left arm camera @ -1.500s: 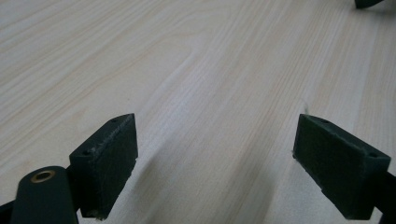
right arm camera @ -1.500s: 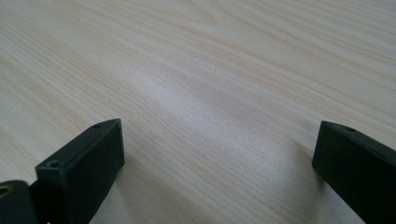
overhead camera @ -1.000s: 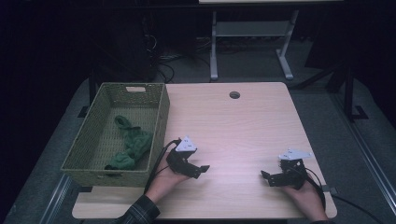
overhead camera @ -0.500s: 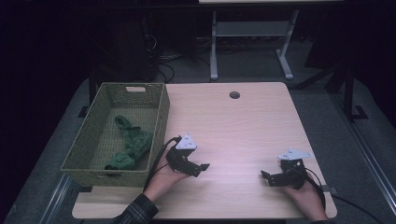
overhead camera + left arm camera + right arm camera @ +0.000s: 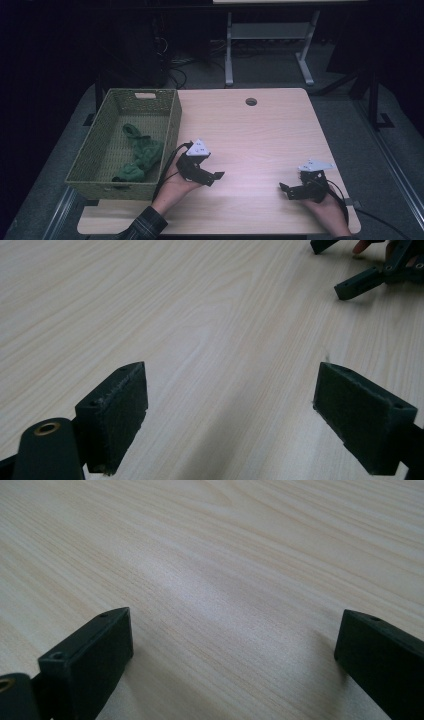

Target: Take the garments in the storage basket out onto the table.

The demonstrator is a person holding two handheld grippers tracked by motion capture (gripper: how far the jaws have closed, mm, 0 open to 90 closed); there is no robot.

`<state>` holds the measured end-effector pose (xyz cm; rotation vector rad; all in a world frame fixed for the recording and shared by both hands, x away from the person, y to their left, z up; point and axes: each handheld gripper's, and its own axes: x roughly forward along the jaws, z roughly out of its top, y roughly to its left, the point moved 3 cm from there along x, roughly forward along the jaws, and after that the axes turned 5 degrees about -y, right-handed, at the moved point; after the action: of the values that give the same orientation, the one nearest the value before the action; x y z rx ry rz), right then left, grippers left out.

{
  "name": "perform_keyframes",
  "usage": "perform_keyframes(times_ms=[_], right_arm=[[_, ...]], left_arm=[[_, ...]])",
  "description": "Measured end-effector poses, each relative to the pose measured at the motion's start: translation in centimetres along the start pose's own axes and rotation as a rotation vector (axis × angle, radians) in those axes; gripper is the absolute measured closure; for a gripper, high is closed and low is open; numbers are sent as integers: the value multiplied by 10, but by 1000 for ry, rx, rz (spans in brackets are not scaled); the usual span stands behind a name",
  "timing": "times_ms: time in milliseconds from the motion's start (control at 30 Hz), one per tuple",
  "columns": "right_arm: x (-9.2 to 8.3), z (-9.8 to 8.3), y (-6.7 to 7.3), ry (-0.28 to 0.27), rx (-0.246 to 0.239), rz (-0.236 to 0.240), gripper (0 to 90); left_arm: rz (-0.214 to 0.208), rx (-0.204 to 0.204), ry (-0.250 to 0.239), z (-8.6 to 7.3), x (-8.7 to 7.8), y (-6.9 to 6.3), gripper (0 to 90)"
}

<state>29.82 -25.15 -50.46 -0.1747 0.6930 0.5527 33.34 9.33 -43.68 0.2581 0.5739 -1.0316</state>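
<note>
Lying in the woven basket (image 5: 172,116) at the table's (image 5: 260,135) left edge, the green cloth (image 5: 140,159) sits just beyond the basket wall from the left gripper (image 5: 212,178), and well apart from the right gripper (image 5: 286,191) near the table's front right. Both grippers hover low over bare wood with jaws spread wide, holding nothing. The cloth's near end is cut off behind the basket's front wall. It looks crumpled, dark green, bunched lengthwise along the basket floor.

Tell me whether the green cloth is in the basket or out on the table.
In. The green cloth lies crumpled on the floor of the woven basket, inside its walls; both grippers rest open over bare table.
</note>
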Motion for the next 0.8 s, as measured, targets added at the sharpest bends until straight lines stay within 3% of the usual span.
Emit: perform_keyframes(times_ms=[267,800], right_arm=[[0,0,0,0,-1,0,18],[0,0,0,2,4,0,18]], left_arm=[[2,-3,-20,10,-7,-1,137],[-3,32,14,33,-18,5,137]])
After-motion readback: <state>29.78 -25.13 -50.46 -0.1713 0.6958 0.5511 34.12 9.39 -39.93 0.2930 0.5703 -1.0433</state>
